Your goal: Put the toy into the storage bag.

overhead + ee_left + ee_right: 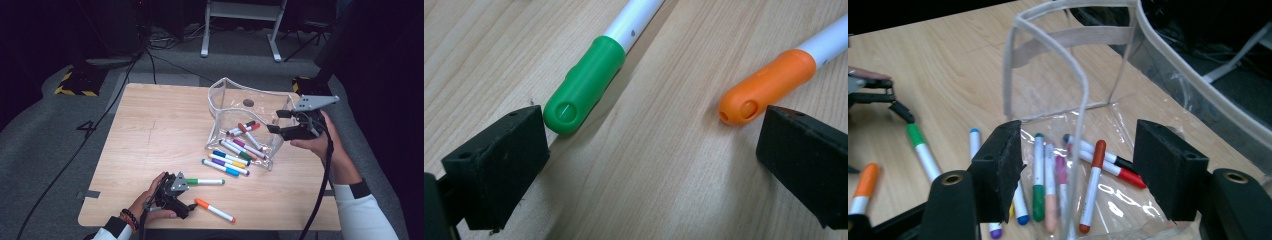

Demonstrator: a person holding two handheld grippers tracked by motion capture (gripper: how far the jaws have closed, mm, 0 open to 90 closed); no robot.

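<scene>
On the light wooden worktop (150, 125) the clear plastic pouch (235, 100) stands just before the right gripper (280, 121), jaws wide, holding nothing. The left gripper (192, 194) lies open; in its own view the green-capped marker (586, 85) and orange-capped marker (769, 85) touch the jaws' tips.

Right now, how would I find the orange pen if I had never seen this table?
Start at the wooden table and go to its near edge, where the left claw rests. Two pens lie apart from the bunch by the clear pouch: the orange-capped pen and the green-capped pen. Yours is nearest the table's edge and lies slanted.
</scene>
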